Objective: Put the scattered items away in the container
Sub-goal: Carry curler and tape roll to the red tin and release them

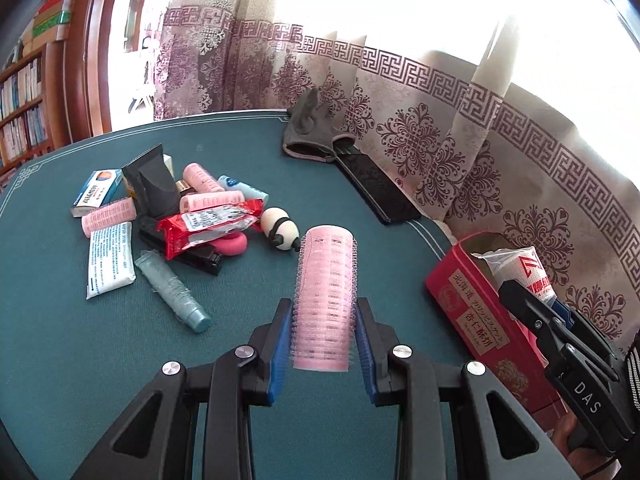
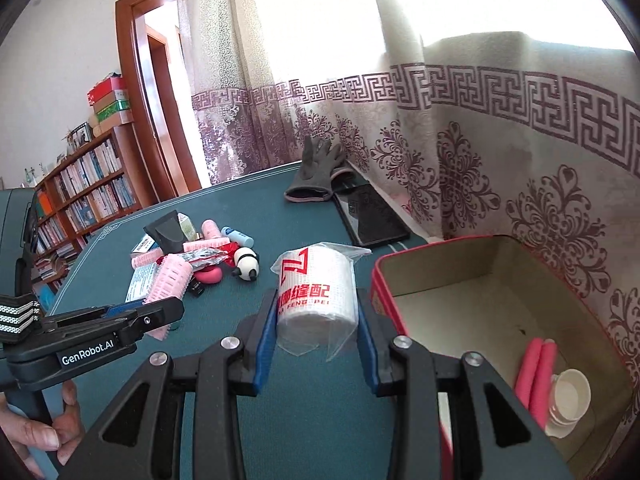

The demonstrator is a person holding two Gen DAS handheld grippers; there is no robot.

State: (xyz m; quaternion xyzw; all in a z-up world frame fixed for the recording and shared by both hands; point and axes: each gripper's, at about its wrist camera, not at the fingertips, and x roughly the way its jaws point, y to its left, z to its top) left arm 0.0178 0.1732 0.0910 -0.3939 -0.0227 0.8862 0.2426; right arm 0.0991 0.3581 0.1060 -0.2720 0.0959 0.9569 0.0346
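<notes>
Both grippers loaded above the table (image 1: 120,340).
Left gripper (image 1: 324,334) clamps a pink roller (image 1: 326,300); right gripper (image 2: 316,338) clamps a wrapped white roll (image 2: 316,294), just beside the open red tin (image 2: 440,280).

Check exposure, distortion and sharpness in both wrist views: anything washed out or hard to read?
Left wrist view: window above the curtain blown out to white; fisheye bends the table edge; the pink hair roller in the left gripper is sharp. Right wrist view: same glare at top; print on the wrapped roll in the right gripper legible; red tin interior evenly lit.
</notes>
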